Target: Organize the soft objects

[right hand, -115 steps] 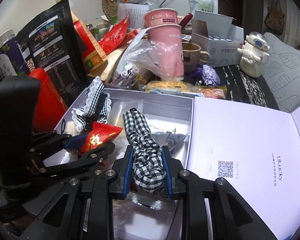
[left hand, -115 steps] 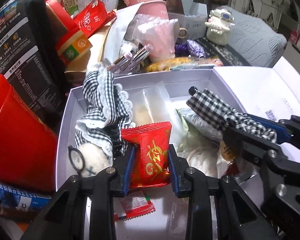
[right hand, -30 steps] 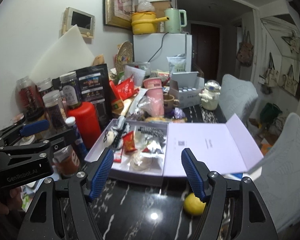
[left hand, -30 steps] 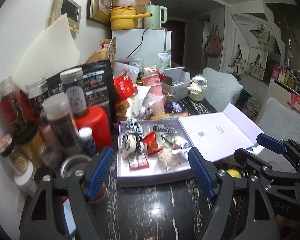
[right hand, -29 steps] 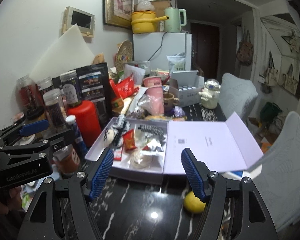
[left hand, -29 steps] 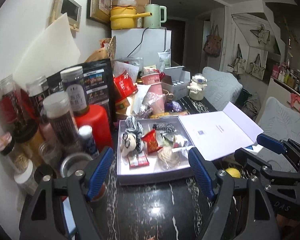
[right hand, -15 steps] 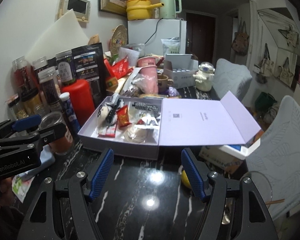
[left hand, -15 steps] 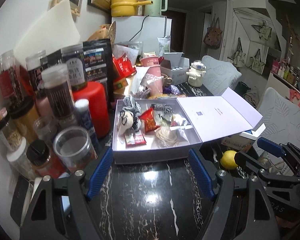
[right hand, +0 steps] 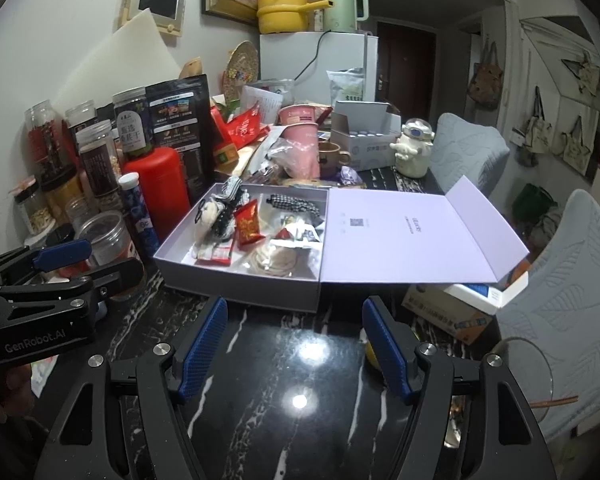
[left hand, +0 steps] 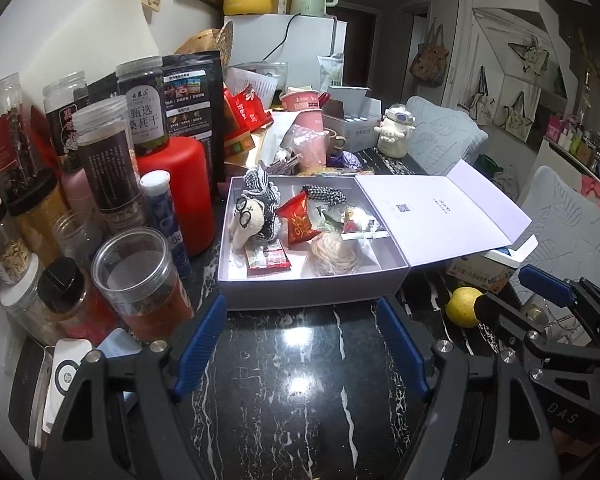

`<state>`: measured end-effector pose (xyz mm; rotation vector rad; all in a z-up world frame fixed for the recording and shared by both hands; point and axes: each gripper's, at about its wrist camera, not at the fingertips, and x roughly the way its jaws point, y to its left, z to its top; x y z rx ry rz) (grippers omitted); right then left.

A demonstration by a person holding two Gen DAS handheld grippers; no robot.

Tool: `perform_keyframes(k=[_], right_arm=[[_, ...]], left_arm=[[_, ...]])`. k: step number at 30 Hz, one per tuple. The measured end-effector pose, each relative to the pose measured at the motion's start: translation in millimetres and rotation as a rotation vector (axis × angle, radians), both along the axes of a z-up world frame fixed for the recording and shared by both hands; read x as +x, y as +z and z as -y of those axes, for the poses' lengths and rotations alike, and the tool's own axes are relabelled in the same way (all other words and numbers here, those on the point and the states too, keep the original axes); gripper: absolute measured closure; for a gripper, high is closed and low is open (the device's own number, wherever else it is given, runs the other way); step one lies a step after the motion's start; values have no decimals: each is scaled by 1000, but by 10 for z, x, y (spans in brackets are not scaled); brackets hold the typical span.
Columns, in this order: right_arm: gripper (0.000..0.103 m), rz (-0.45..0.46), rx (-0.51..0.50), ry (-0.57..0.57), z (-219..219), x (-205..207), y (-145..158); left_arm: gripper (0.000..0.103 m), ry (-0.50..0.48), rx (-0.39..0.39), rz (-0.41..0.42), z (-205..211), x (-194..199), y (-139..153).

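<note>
A glossy black veined marble tabletop (left hand: 300,400) is bearing a rectangular lavender cardboard box (left hand: 312,288), lid lying open, holding a plush doll (left hand: 246,220), gingham fabric (left hand: 324,194) and a crinkled red packet (left hand: 298,222). The left gripper (left hand: 300,344) and right gripper (right hand: 296,344) are hovering empty, jaws apart.

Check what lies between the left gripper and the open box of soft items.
Only bare black marble tabletop, seen in the left wrist view: the left gripper hangs open and empty just short of the box's near wall.

The left gripper (left hand: 300,344) is hanging with jaws spread and empty over the black marble counter (left hand: 292,400), facing the open box (left hand: 308,288) holding a red packet (left hand: 299,224).
</note>
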<state>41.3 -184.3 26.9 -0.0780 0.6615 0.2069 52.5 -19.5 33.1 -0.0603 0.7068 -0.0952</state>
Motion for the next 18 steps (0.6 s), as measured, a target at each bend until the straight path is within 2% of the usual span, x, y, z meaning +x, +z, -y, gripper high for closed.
perform_keyframes(k=[18], right_arm=[[32,-16,-3,-15,30,65,-49]], left_arm=[[26,-24,24,-7,71,33,-6]])
